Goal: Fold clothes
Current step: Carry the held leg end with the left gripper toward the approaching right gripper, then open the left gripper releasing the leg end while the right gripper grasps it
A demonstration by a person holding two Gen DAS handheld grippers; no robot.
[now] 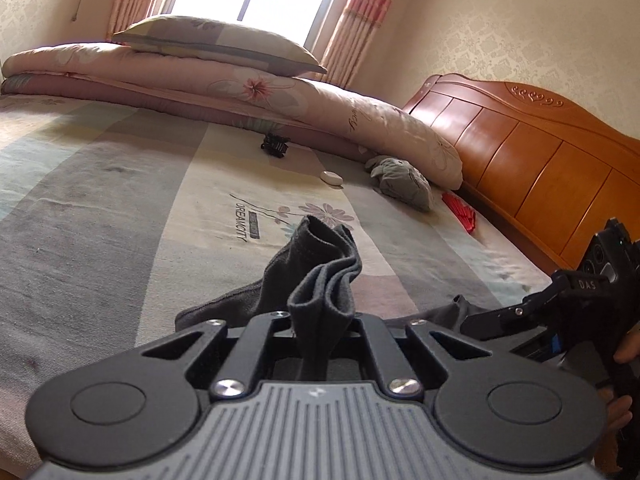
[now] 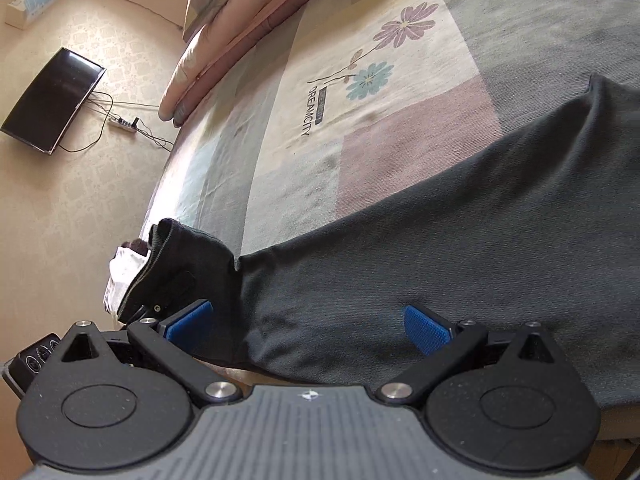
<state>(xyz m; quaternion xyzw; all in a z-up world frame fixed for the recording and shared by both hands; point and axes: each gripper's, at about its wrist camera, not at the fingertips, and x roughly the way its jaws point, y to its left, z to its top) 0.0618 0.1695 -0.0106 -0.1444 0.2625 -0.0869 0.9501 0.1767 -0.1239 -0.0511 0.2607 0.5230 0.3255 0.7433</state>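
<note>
The left gripper (image 1: 320, 320) points slightly downward over the bed (image 1: 120, 200), its fingers clenched on a bunched fold of the dark grey garment (image 1: 320, 280). The pinched cloth stands up from the jaws in soft, rounded pleats with a matte, brushed knit surface, and the rest of it trails down onto the bed just beyond the gripper.

The right gripper (image 2: 308, 324) tilts more steeply toward the bed, its jaws spread wide with nothing pressed between them. Its blue fingertips (image 2: 426, 326) have a fine ribbed, rubbery face and hang above the garment's broad flat panel, which lies spread across the bed near its closest edge. In the left wrist view, this gripper appears at the right border with part of a hand (image 1: 624, 408) wrapped around its black body.

The bed cover is a woven, slightly coarse fabric in grey, cream and dusty pink blocks, printed with flowers and the word "DREAMCITY". At the far side of the bed sits a folded floral quilt (image 1: 240, 84), thick and puffy, with a pillow (image 1: 216, 40) on top. A glossy, curved wooden headboard (image 1: 540, 152) with panelled sections closes the bed's right end.
</note>
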